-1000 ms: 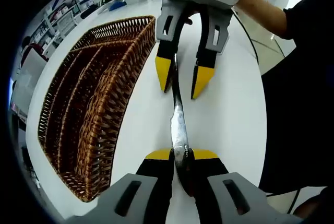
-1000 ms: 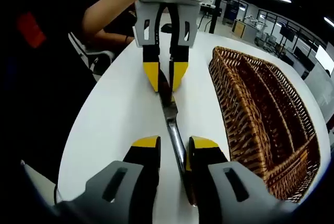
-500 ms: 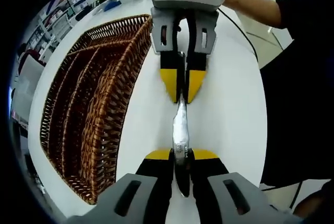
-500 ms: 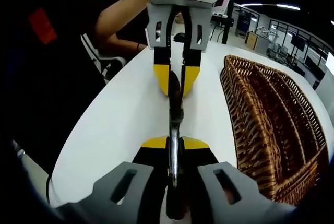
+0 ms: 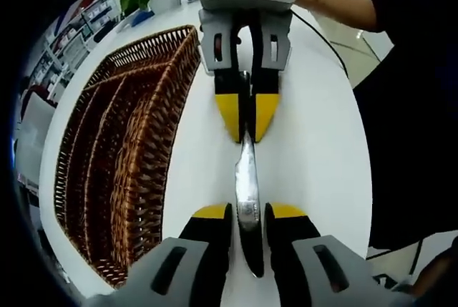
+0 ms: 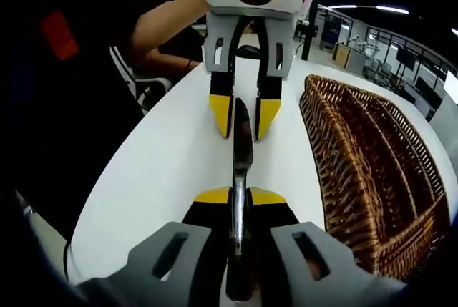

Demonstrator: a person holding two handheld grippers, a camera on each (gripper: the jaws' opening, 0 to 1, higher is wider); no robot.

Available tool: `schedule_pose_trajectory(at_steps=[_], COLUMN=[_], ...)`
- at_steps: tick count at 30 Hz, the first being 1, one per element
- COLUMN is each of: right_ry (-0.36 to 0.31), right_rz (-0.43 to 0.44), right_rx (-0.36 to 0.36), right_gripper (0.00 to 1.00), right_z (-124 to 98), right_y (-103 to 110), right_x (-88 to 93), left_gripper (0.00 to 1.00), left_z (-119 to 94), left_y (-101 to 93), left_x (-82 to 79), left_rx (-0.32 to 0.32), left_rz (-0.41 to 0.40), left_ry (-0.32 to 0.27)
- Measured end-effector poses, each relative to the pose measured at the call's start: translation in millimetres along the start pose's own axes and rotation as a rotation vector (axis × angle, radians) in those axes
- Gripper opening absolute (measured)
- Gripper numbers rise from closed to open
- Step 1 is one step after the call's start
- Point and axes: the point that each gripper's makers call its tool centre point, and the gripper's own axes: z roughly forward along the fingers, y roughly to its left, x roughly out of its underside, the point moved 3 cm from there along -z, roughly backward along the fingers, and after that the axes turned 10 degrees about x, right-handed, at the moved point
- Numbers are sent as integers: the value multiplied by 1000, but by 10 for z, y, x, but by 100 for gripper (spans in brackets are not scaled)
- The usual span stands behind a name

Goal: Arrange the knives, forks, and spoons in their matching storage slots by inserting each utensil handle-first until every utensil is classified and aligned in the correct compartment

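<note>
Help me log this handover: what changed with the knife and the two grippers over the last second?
The right gripper closed on the knife. Then the left gripper opened and let go, so the knife passed from left to right. The knife stayed in line between the two grippers, and the basket stayed put on the table.

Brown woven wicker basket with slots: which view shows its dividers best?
The left gripper view: the brown wicker basket lies lengthwise, both dividers visible end to end. The right gripper view shows the same basket with dividers too, but its far end runs into the picture's edge.
</note>
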Motion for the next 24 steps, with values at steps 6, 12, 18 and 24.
schedule_pose_trajectory(at_steps=[6,12,18,24], right_ry=[-13,-12,-15,-12], right_rz=[6,5,16,-3], right_rx=[15,16,19,36], right_gripper=[5,5,6,12], right_z=[-28,-33,-25,-92], right_y=[4,20,42,77], right_x=[-18,-21,-19,39], left_gripper=[15,14,13,13], left_z=[34,49,19,-24], left_y=[17,9,-4,-9], left_x=[-25,-23,-26,-13], left_rx=[0,-3,-6,-14], left_rz=[9,-5,-12,7], left_ry=[-5,-10,-7,7])
